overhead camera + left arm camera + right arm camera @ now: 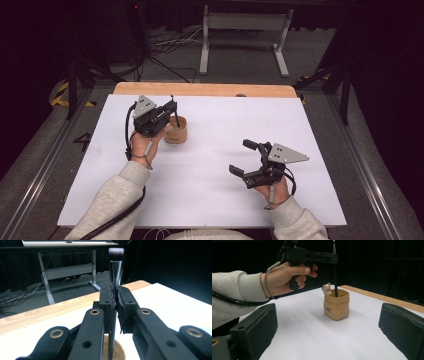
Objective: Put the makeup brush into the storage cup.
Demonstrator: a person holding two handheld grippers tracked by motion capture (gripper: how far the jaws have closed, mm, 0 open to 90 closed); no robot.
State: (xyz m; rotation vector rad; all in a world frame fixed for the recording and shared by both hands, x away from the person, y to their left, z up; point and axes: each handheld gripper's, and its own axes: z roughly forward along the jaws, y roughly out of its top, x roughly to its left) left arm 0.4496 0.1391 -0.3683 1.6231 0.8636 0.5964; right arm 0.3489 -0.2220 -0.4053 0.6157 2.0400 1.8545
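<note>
Brush (pixel 116 270) stands upright, pinched by the left claw (pixel 172 111), its handle end down inside the tan cup (pixel 176 130) at the counter's (pixel 225 200) far left. Right claw (pixel 245 157) gapes wide, near right, holding nothing.

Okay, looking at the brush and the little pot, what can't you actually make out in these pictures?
- Whether the brush tip touches the bottom of the pot: its wall hides it in the right gripper view; the left tool covers it in the left gripper view.
- The brush head in the right gripper view: lost against the dark backdrop.
- The print on the pot: too small.
- The little figure on the rim: blurred.
</note>
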